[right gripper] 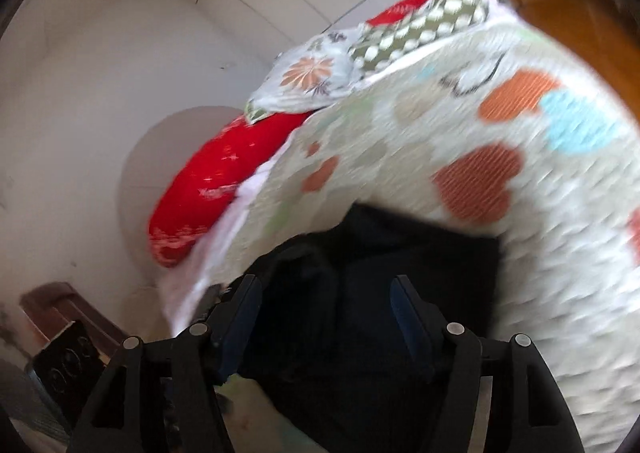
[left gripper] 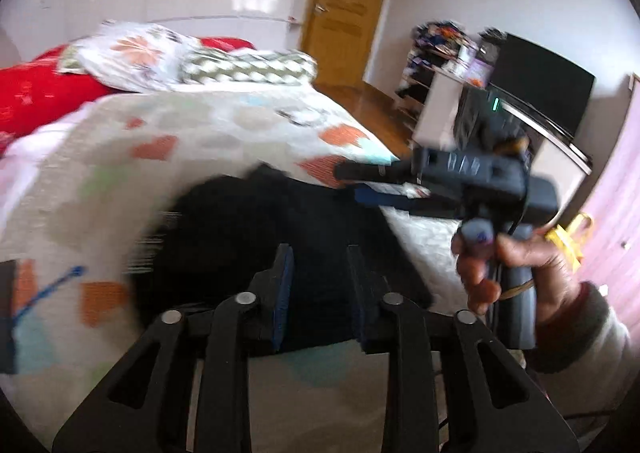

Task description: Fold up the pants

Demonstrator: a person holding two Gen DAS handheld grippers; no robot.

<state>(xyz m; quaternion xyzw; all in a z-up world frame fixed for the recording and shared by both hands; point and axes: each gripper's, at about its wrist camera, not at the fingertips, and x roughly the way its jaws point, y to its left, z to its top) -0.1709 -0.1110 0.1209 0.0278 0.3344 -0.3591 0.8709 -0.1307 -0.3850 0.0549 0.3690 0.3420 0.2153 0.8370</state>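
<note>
On bed point(left gripper: 120, 157), dark pants point(left gripper: 248, 237).

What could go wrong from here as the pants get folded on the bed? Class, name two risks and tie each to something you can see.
1. The pants lie near the bed edge; a pull might drag them off.
2. The right gripper reaches across ahead of the left gripper, so the two might collide.
3. Both jaws stand apart with dark cloth behind them and blur hides any contact, so a grip could miss or catch only one layer.
</note>
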